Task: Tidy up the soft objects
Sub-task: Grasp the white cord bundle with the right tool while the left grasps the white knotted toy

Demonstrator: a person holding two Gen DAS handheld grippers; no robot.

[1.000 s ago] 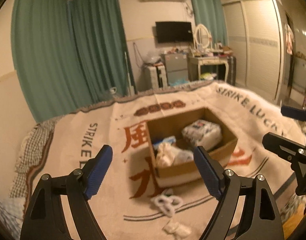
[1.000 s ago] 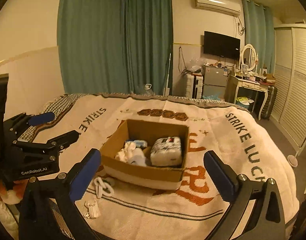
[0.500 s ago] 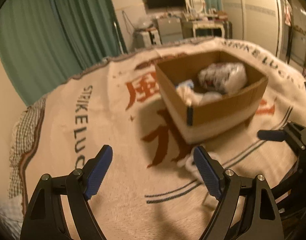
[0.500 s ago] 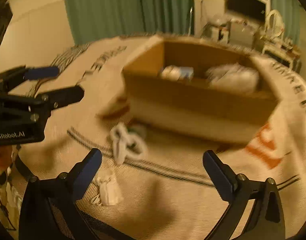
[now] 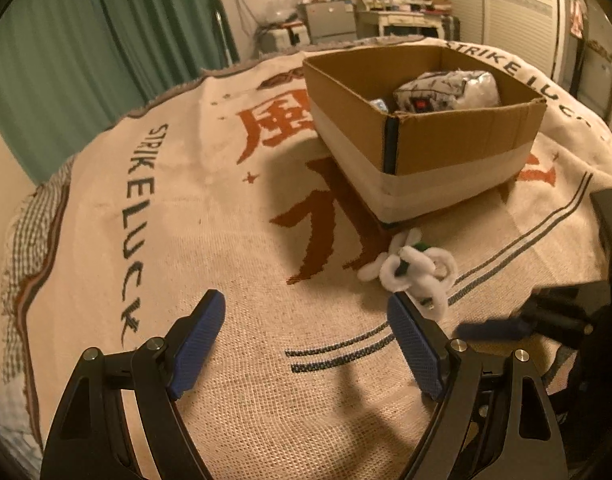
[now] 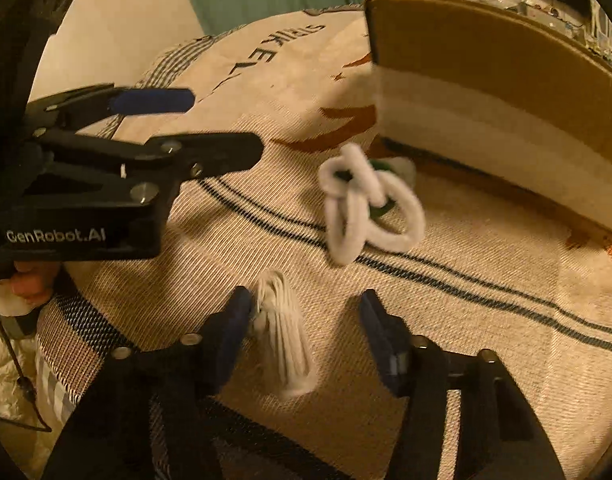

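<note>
A cardboard box (image 5: 458,148) stands on the blanket-covered bed and holds a white patterned soft bundle (image 5: 446,90). A white fuzzy looped thing (image 5: 416,268) lies in front of the box; it also shows in the right wrist view (image 6: 366,212). A small white folded cloth bundle (image 6: 281,340) lies between my right gripper's fingers. My right gripper (image 6: 306,316) is open around it, left pad touching it. My left gripper (image 5: 306,340) is open and empty, low over the blanket, left of the looped thing.
The beige blanket (image 5: 185,240) with "STRIKE LUCK" lettering covers the bed. The box wall (image 6: 506,92) rises close on the right. The left gripper's body (image 6: 105,184) is at the left in the right wrist view. Green curtains (image 5: 85,48) and furniture stand behind.
Both grippers have dropped low toward the blanket in front of the box. My right gripper has narrowed and come around the small white cloth bundle.
</note>
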